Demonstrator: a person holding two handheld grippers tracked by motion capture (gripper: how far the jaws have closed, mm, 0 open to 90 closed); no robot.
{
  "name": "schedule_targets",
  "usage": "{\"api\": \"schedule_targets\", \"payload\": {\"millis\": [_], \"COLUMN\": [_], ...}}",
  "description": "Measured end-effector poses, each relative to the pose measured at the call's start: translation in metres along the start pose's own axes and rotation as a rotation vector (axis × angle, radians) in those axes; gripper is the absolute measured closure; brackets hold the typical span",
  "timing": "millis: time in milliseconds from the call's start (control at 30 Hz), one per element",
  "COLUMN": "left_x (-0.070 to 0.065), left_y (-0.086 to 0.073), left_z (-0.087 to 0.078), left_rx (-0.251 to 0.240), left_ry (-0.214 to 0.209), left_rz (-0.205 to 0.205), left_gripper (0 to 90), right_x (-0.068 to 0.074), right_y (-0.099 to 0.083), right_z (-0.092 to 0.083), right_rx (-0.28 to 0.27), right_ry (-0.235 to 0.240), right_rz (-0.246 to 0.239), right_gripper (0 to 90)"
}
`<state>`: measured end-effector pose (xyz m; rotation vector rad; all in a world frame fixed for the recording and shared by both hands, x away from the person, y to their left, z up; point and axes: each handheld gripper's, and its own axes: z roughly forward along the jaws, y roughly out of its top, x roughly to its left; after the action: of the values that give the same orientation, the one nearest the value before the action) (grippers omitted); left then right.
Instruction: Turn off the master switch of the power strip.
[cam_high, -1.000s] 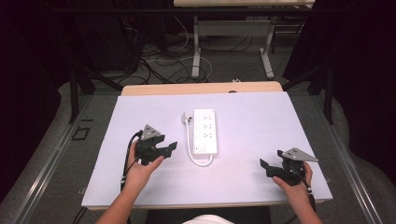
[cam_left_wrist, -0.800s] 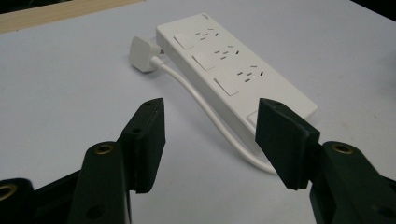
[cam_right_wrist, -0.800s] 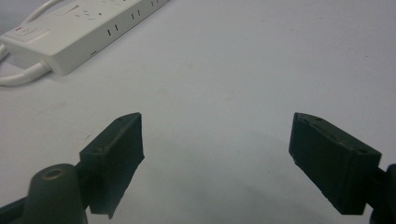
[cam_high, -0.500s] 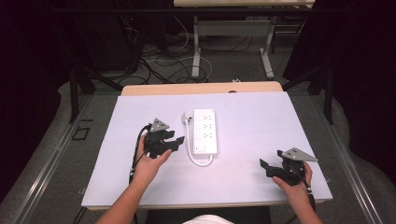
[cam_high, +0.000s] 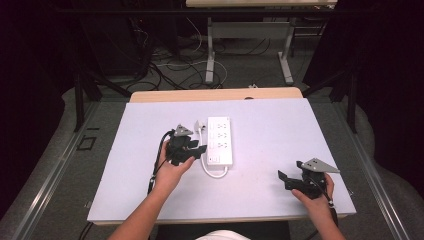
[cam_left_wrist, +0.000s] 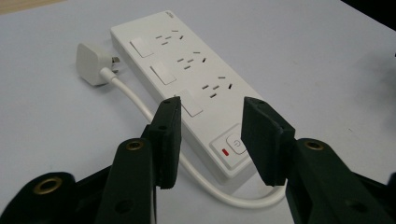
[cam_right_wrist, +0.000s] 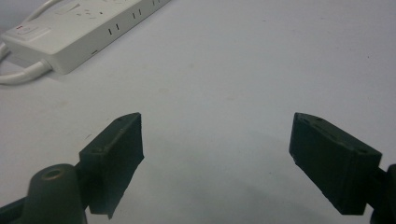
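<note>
High view first: a white rectangular plastic power strip (cam_high: 220, 140) lies lengthwise on the pale lavender table sheet (cam_high: 280, 125), a little left of its middle, with its white cable (cam_high: 214, 172) looping off the near end and the white plug (cam_high: 199, 124) lying just beside its far left corner. The left gripper (cam_high: 199, 150) sits just left of the strip, its tips close to the strip's edge, and its jaws have just been closing. The right gripper (cam_high: 283, 181) rests well apart, near the table's front right corner.

Left gripper view: the left gripper (cam_left_wrist: 210, 140) has its black jaws at a narrow gap, framing the strip's near end with its switch and red mark (cam_left_wrist: 232, 147), pads not pressing on it. The plug (cam_left_wrist: 93, 63) lies beside the strip's far end.

Right gripper view: the right gripper (cam_right_wrist: 217, 158) stands wide apart over bare sheet, holding nothing; the strip (cam_right_wrist: 79, 28) lies in the upper left corner.
</note>
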<state>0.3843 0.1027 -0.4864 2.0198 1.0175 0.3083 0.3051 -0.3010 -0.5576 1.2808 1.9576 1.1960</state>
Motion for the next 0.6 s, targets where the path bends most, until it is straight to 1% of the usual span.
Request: {"api": "schedule_targets", "payload": {"millis": [67, 100, 267, 300, 367, 400, 467, 500, 600], "left_x": [-0.002, -0.002, -0.004, -0.004, -0.004, -0.004, -0.005, -0.005, -0.006], "left_y": [0.000, 0.001, 0.001, 0.002, 0.002, 0.002, 0.002, 0.001, 0.001], "left_z": [0.002, 0.004, 0.008, 0.009, 0.012, 0.012, 0.015, 0.016, 0.019], "left_rx": [0.001, -0.005, 0.009, 0.024, 0.024, 0.030, 0.035, 0.035, 0.045], "left_ry": [-0.002, -0.005, -0.006, -0.005, -0.011, -0.007, -0.009, -0.011, -0.012], "left_rz": [-0.016, -0.014, -0.021, -0.017, -0.023, -0.023, -0.022, -0.025, -0.026], "left_gripper": [59.5, 60.6, 64.2, 65.1, 66.5, 66.8, 68.0, 69.9, 71.6], "right_x": [0.000, 0.000, 0.000, 0.000, 0.000, 0.000, 0.000, 0.000, 0.000], "right_y": [0.000, 0.000, 0.000, 0.000, 0.000, 0.000, 0.000, 0.000, 0.000], "right_z": [0.000, 0.000, 0.001, 0.001, 0.001, 0.001, 0.000, 0.001, 0.001], "right_rx": [0.000, 0.001, -0.001, 0.001, 0.001, 0.001, 0.017, 0.006, 0.007], "right_ry": [0.002, 0.002, 0.001, 0.002, 0.002, 0.001, 0.002, 0.008, 0.007], "right_rz": [0.000, -0.001, -0.003, -0.003, -0.002, -0.003, -0.005, -0.002, 0.000], "right_gripper": [17.1, 17.1, 17.1, 17.1, 17.1, 17.1, 17.1, 17.1, 17.1]}}
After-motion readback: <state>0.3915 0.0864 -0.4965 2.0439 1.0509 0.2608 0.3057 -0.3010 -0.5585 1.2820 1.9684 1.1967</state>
